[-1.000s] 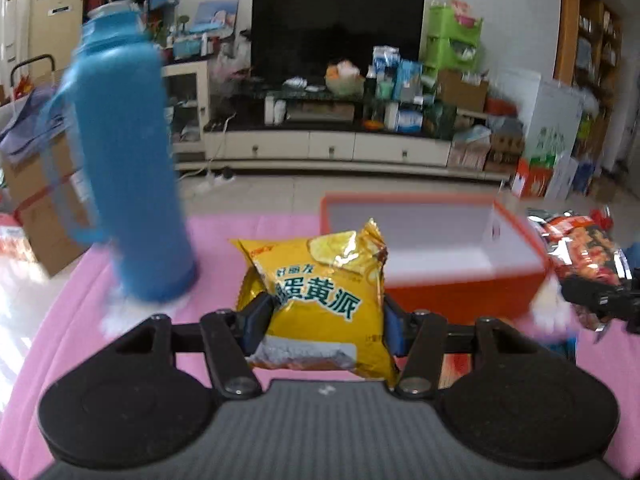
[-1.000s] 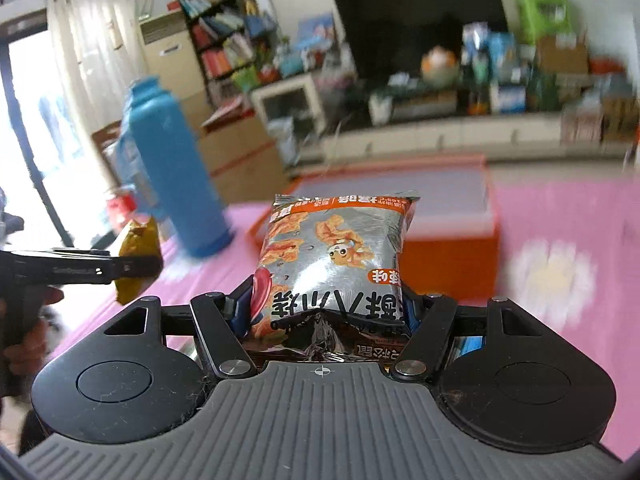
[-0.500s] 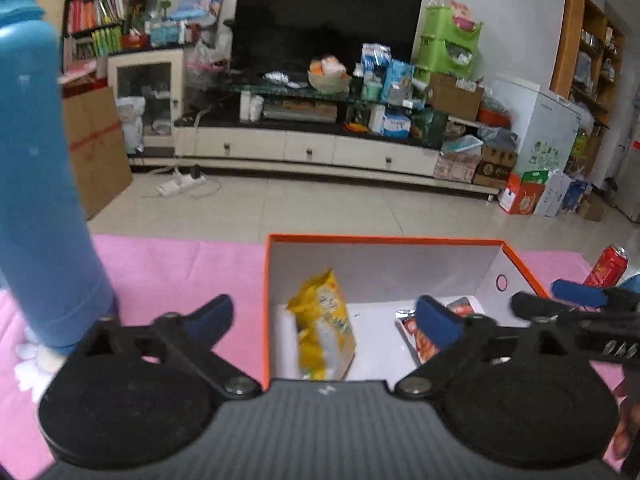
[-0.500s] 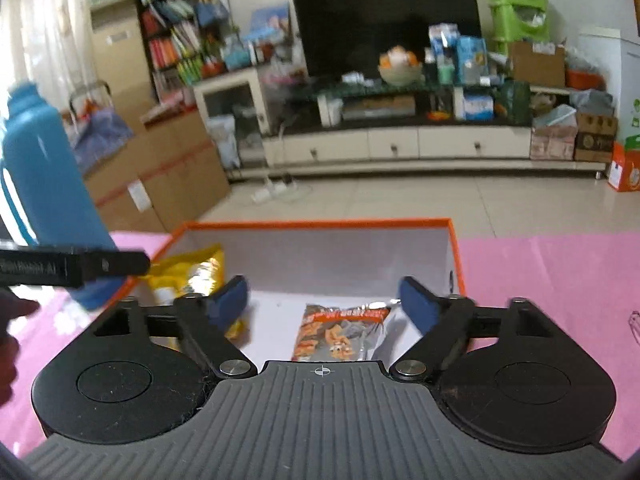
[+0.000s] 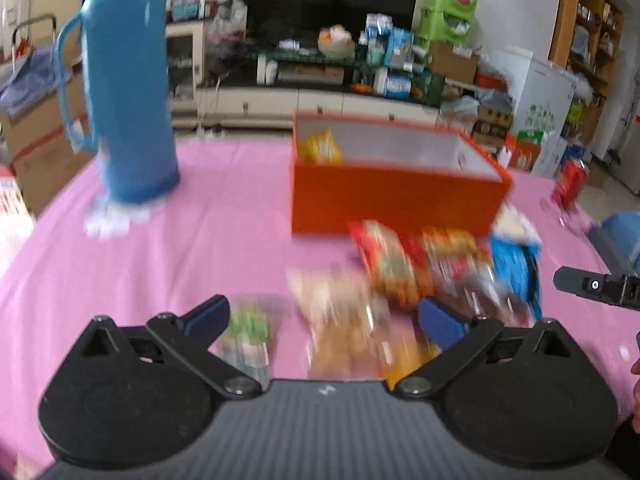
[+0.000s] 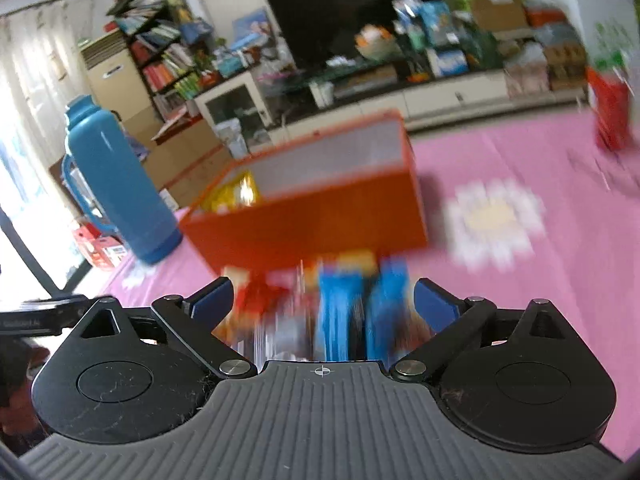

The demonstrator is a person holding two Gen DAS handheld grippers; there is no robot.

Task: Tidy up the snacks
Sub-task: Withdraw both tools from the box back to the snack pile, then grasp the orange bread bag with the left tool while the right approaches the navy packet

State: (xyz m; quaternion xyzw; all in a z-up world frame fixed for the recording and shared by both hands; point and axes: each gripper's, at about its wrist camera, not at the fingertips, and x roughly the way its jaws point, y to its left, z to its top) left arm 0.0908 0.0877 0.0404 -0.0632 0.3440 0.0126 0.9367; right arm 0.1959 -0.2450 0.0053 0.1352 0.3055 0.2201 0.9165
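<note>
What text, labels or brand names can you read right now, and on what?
None can be read in either view.
Loose snack packets: print smeared by motion blur.
Yellow packet in the orange box: too blurred.
Red can: no legible label.
Other tool's arm: faint lettering, too small and blurred to read.

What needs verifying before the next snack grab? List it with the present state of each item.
1. Left gripper empty and open: ok, nothing pinched between its blue pads.
2. Right gripper empty: ok, jaws opening, packets lie below but none is gripped.
3. Orange box upright with its top open: ok.
4. Yellow packet inside the box: ok.
5. Loose snack packets on the pink cloth in front of the box: ok, several remain.
6. Which packet sits between each gripper's pads: cannot tell, the pile is blurred.
</note>
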